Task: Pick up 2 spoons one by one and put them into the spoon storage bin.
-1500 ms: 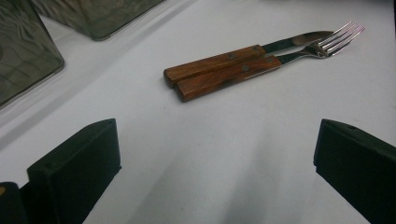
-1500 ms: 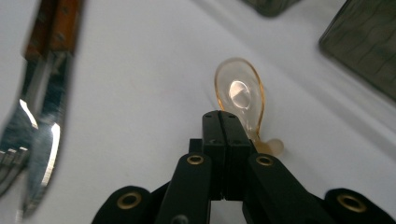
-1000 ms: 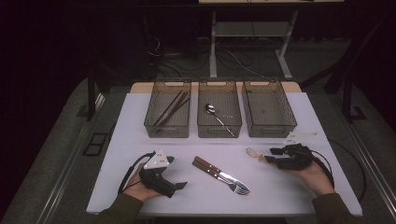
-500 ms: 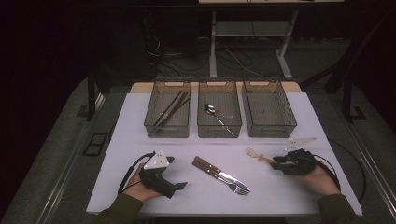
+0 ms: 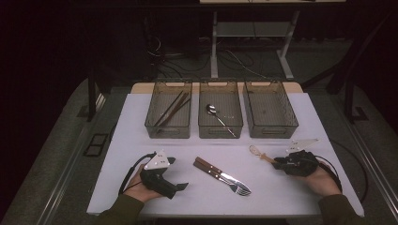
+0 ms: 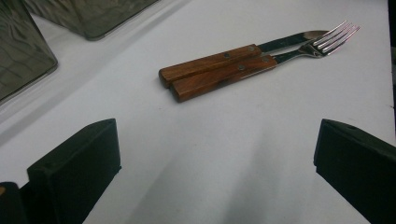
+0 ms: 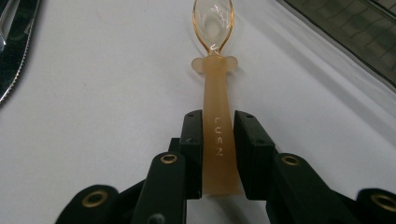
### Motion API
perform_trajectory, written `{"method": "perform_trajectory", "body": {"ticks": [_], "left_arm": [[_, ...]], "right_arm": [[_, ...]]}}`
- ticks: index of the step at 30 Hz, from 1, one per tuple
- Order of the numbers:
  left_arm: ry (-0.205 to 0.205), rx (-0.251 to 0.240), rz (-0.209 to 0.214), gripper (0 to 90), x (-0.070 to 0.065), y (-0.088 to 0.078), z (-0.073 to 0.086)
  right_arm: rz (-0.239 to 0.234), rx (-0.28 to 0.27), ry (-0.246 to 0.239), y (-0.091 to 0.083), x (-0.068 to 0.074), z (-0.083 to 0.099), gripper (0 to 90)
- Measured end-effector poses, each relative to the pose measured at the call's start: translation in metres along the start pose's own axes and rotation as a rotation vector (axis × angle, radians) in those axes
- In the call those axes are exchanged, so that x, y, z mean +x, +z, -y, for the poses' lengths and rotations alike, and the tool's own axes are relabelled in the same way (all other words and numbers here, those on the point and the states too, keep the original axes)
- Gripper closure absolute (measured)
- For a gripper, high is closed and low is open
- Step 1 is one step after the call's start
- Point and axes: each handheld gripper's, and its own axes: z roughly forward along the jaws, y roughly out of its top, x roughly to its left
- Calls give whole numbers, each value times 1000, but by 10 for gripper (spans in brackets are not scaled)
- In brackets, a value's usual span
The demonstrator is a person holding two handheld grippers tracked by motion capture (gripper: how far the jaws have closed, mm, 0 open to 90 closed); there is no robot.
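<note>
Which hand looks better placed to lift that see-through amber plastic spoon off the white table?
Right. The right gripper has just been closing on the amber plastic spoon, its handle between the jaws. The left gripper sits open, apart.

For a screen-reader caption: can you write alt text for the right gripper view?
The right gripper has just closed its two black jaws on the handle of a translucent amber spoon lying on the white table; a knife blade edges in at left.

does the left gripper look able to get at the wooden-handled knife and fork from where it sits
Probably yes. The left gripper has its jaws wide open and aimed at the knife and fork, which lie side by side on the bare white table with nothing between. The right gripper is busy, closed on the amber spoon.
</note>
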Motion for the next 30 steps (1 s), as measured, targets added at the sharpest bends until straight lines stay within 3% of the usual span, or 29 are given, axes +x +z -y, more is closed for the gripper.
{"method": "perform_trajectory", "body": {"ticks": [5, 11, 30], "left_arm": [[-7, -9, 5, 0, 1, -1, 0], [-27, -35, 23, 0, 3, -2, 0], [-32, -30, 26, 0, 3, -2, 0]], "right_arm": [[3, -2, 5, -1, 0, -2, 736], [-3, -64, 23, -11, 0, -7, 736], [-48, -160, 68, -29, 9, -26, 735]]}}
